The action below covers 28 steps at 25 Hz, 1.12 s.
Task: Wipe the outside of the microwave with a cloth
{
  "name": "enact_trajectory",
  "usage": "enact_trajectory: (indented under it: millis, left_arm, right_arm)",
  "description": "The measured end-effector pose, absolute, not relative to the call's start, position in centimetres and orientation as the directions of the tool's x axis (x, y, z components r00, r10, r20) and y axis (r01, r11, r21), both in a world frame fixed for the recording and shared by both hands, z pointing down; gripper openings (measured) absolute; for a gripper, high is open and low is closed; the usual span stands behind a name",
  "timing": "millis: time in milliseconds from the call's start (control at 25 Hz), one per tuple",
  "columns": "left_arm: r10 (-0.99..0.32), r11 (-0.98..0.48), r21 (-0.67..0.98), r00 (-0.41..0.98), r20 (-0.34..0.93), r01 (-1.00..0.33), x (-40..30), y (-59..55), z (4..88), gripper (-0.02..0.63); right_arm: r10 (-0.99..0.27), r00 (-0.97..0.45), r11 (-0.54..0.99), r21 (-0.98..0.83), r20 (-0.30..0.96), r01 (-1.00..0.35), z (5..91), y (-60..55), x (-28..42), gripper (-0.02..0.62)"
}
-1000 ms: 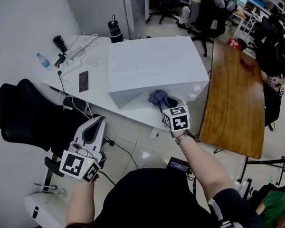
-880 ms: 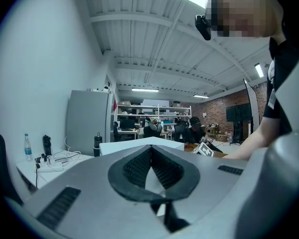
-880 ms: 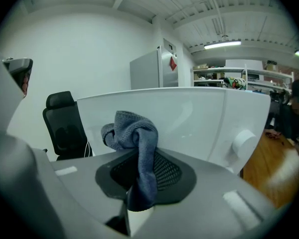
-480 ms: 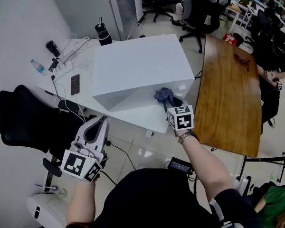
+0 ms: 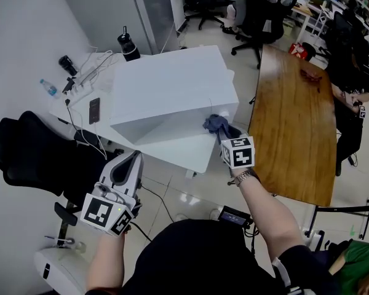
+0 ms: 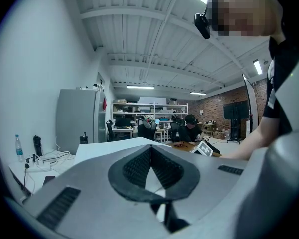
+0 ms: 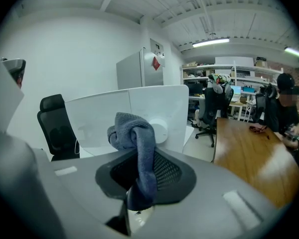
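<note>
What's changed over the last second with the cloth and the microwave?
The right gripper, fingers shut on the blue-grey cloth, has carried the cloth rightward along the front face of the white microwave, toward its right corner. The left gripper stayed shut and empty, low and clear of the microwave. The grip on the cloth is unchanged.
</note>
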<state>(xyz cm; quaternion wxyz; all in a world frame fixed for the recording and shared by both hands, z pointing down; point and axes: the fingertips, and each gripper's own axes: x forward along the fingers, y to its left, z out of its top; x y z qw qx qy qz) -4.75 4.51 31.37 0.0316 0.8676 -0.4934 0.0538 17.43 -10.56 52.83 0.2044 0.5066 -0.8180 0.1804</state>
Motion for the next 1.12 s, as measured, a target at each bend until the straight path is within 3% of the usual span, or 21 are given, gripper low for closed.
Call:
enact_trajectory:
  millis: [1120]
  left_arm:
    - [-0.875,-0.472,-0.001,0.468,0.122,-0.882,3.0,7.6,31.6,0.005]
  right_arm:
    - [-0.78,-0.436,0.442,-0.097,0.449,-0.892,48.9,-9.4,25.5,0.066]
